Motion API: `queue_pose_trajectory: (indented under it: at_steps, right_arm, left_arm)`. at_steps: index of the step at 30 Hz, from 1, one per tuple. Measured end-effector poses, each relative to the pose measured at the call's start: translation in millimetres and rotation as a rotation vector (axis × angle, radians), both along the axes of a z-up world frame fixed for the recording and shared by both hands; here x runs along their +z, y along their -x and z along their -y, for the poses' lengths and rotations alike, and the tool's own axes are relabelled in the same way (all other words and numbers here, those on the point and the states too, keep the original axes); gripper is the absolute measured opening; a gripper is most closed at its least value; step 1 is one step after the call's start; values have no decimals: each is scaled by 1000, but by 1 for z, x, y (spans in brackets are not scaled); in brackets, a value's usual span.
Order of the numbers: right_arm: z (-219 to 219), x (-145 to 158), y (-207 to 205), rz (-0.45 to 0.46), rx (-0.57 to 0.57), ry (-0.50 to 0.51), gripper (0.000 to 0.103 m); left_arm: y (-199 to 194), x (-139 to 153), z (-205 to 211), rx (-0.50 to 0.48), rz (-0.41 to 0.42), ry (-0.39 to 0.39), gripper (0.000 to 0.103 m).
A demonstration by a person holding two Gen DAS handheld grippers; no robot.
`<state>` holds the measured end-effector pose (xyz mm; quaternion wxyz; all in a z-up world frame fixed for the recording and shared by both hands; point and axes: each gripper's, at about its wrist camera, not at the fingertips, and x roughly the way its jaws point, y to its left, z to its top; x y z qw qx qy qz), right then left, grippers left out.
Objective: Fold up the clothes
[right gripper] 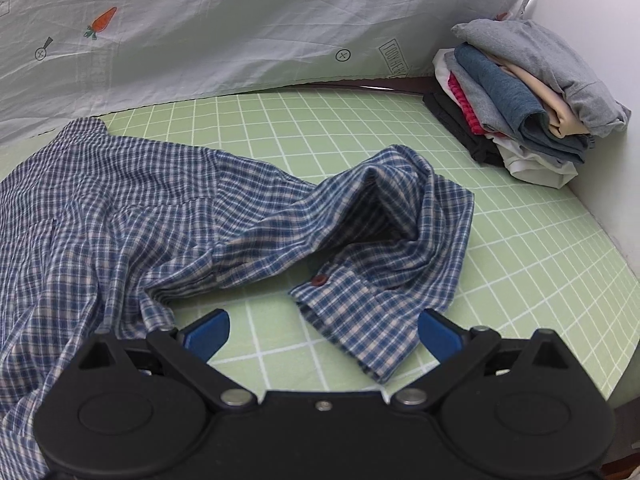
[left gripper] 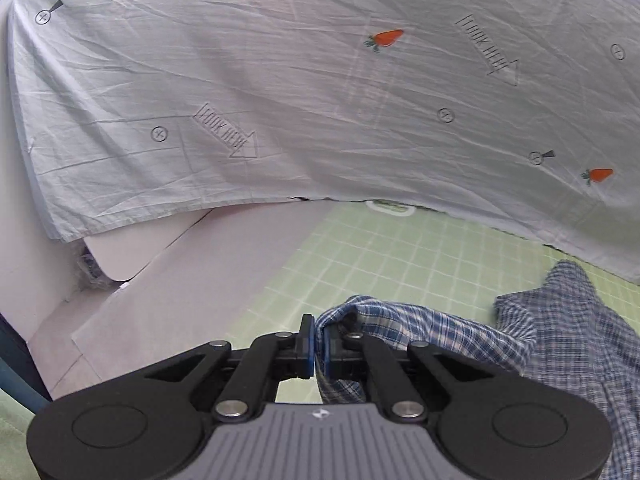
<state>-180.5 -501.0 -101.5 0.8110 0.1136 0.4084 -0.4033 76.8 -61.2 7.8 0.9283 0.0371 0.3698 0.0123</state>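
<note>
- Left gripper (left gripper: 319, 344), low centre of the left wrist view: its blue pads are pressed together on a bunched edge of the plaid shirt (left gripper: 560, 344), which trails off to the lower right of that frame.
- Right gripper (right gripper: 322, 330), low centre of the right wrist view: jaws spread wide and holding nothing; the shirt's buttoned cuff (right gripper: 352, 300) lies on the mat just ahead, between the two pads.
- Plaid shirt, right wrist view (right gripper: 120, 216): it sprawls rumpled over the left and centre of the green grid mat (right gripper: 520, 264), with one sleeve twisted into a hump toward the middle; no tidy fold is visible.
- Stack of folded clothes (right gripper: 528, 92), upper right of the right wrist view: it sits at the mat's far corner against the wall, well apart from the shirt.
- Printed sheet (left gripper: 280, 80): it hangs as a backdrop across the top of both views.
- Progress, as judged: several garments appear finished; this shirt is only gripped, so spreading, sleeve folds and body folds all remain.
</note>
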Motion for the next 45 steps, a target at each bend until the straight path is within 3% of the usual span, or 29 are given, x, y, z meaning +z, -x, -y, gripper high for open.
queue_pose_trajectory:
  at_steps: [2,4,7,9,11,15,29,34,37,45]
  right_arm:
    - [-11,1,-4,-8,-5,3,102]
    - [-21,2,-8,-14,-16,7,102]
    - [-31,2,-12,-27,-16,16,102]
    - [-37,2,-15,-40,-5,20,102]
    - [-41,3,-18,-50,13,25,102]
    - [-42,7,-27,-52,73,49,102]
    - [6,14,-71,9,236,56,102]
    - [31,4,-109,16,262,13,102]
    - [41,-2,-135,15,299,-2,102]
    - [50,-25,-205,-9,510,1,102]
  left_arm:
    - [-15,-19,-27,77,-61,-35,10]
    - [-24,-36,-51,147,-138,-6,20]
    - [-12,-41,-58,111,-147,43,26]
    - [-4,-44,-60,85,-152,71,44]
    - [0,-44,-50,56,-150,79,52]
    - [4,-43,-28,26,-143,134,53]
    - [-4,1,32,-17,29,113,77]
    - [-32,-9,77,-118,-13,127,79]
    - [-54,-30,107,-166,-81,118,79]
    - [-105,-86,169,-385,-214,-17,79]
